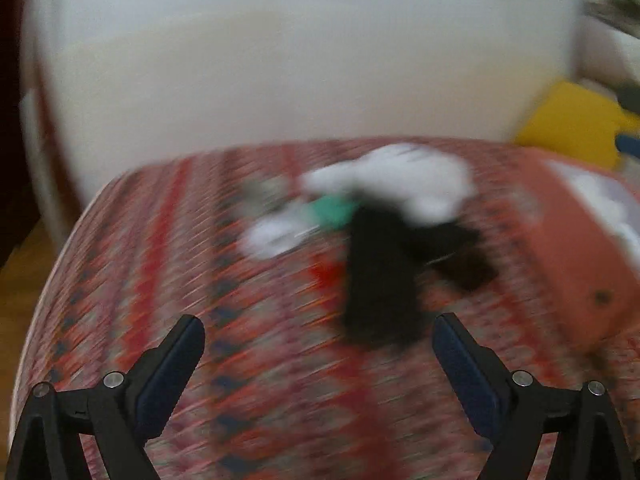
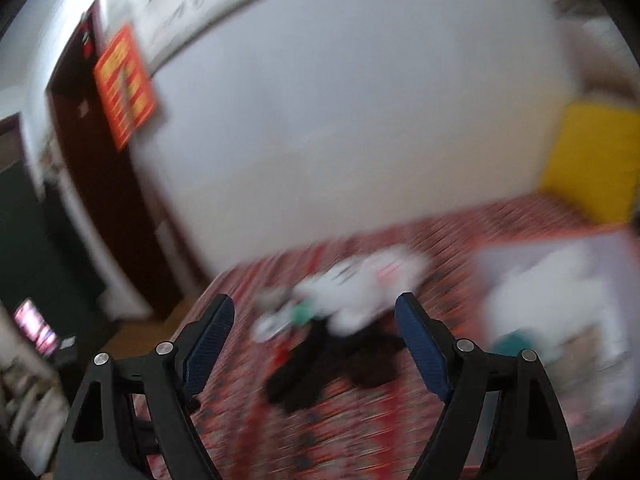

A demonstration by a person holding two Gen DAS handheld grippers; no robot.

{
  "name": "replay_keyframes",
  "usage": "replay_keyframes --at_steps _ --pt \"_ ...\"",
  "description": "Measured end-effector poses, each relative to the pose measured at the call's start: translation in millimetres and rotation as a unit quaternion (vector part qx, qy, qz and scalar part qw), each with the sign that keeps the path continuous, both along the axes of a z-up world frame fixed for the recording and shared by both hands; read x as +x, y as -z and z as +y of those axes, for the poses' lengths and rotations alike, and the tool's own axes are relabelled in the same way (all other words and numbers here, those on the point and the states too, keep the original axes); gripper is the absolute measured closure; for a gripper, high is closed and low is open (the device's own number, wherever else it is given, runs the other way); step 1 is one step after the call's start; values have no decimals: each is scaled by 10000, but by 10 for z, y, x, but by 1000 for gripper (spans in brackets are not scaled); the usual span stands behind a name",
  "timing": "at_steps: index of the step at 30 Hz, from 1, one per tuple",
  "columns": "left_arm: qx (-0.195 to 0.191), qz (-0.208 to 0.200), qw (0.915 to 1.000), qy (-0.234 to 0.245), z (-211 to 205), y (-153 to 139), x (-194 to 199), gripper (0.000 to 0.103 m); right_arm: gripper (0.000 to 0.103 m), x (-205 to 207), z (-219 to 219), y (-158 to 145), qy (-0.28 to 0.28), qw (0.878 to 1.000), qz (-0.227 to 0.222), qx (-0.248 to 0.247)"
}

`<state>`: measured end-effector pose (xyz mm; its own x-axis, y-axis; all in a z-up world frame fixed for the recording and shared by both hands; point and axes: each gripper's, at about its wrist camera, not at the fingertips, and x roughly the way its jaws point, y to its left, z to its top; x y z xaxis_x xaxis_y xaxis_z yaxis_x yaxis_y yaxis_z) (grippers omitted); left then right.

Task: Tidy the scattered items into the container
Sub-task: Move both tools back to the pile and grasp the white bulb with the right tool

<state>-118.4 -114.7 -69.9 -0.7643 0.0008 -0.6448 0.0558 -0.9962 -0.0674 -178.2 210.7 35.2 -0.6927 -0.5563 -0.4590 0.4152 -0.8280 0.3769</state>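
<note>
Scattered garments (image 1: 384, 216) heaped mid-bed on the red patterned bedspread (image 1: 240, 320): white pieces on top, a teal scrap (image 1: 334, 210) at 9 o'clock of the heap, a long black piece (image 1: 378, 280) trailing toward 6 o'clock. All badly blurred; exact type of clothing hard to tell.

Orange container (image 1: 568, 248) at 3 o'clock of the heap, already holding something white.

Left gripper (image 1: 318, 334) and right gripper (image 2: 314, 312) both spread wide, empty, clear of the cloth.

Probably the approach for another pick. Next move likely calls for dropping onto the nearest black piece, pinching soft fabric, then swinging toward 3 o'clock over the container.
</note>
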Motion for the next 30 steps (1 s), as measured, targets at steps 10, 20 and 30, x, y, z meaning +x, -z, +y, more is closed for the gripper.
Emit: replay_keyframes --at_steps 10,20,30 --pt "162 -490 9951 841 -299 620 -1275 8 35 -1577 -1816 1329 -768 9674 -2364 485" --pt "112 -994 9893 1065 -230 1224 -2445 4 54 -2770 -2222 2188 -870 9351 -3408 443" --pt "313 -844 9915 936 -146 1172 -2408 64 73 -2662 -1738 2124 -811 9425 -3235 -211"
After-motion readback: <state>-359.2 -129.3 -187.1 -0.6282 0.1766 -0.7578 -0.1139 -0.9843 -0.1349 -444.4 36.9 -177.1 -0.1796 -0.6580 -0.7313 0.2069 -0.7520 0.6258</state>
